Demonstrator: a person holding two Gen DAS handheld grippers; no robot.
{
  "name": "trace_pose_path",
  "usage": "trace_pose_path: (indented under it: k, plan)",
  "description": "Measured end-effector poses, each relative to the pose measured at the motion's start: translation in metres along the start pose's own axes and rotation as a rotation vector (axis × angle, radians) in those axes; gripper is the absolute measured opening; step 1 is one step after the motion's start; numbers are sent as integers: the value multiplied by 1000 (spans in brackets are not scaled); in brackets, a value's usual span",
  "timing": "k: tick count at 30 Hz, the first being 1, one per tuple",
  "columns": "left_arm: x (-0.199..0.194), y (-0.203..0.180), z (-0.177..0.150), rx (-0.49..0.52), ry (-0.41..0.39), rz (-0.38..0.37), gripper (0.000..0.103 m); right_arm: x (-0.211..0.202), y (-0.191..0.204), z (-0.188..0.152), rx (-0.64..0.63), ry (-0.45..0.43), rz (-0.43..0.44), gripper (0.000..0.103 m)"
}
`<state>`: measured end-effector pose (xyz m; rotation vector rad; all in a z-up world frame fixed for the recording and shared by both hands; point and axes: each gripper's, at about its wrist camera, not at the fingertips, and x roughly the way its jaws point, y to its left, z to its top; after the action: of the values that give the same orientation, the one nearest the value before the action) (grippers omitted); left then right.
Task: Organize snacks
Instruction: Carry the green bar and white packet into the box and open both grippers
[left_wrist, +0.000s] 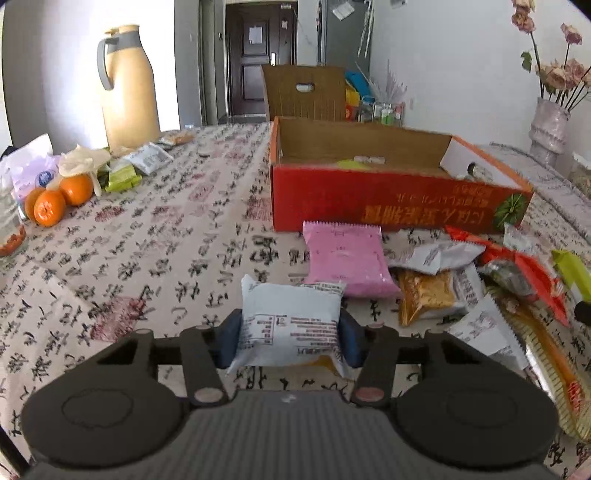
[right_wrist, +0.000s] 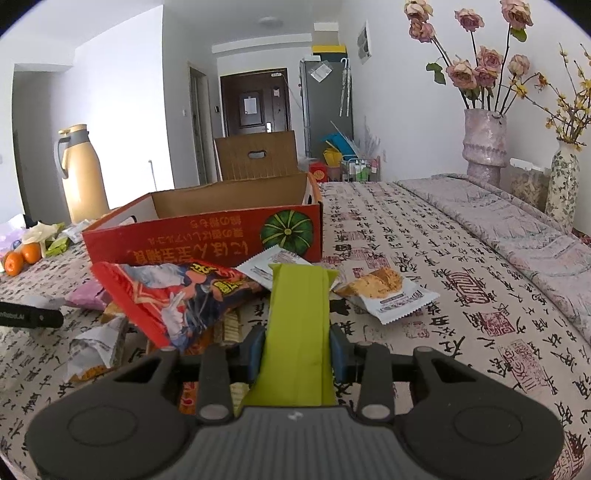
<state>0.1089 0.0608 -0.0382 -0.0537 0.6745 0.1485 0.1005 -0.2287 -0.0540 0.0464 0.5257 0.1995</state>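
My left gripper (left_wrist: 290, 338) is shut on a white snack packet (left_wrist: 291, 325), held just above the tablecloth, short of the red cardboard box (left_wrist: 399, 201). A pink packet (left_wrist: 347, 264) lies between it and the box. My right gripper (right_wrist: 295, 354) is shut on a lime-green snack bar (right_wrist: 299, 332), which also shows at the right edge of the left wrist view (left_wrist: 572, 271). The open box (right_wrist: 207, 240) stands ahead to the left, with a few items inside. A red chip bag (right_wrist: 177, 295) and several loose packets (right_wrist: 384, 291) lie in front of it.
A tan thermos jug (left_wrist: 127, 88) stands at the far left, with oranges (left_wrist: 59, 199) and small packets near it. Vases of flowers (right_wrist: 484, 144) stand at the far right by a folded cloth ridge. A brown carton (left_wrist: 304, 92) is behind the table.
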Motion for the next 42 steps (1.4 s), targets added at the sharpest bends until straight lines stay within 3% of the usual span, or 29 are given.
trace_pose_path:
  k: [11,23,42]
  plan:
    - [-23,-9,34,-1,-120,-20,53,1,10,20,-21,-56,29,36]
    - [-24,-41,74,30,-208,-86,53,17,21,68,-47,-161,60,36]
    - [9,-58,131,16,-233,-81,53,76,39,134,-63,-203,91,36]
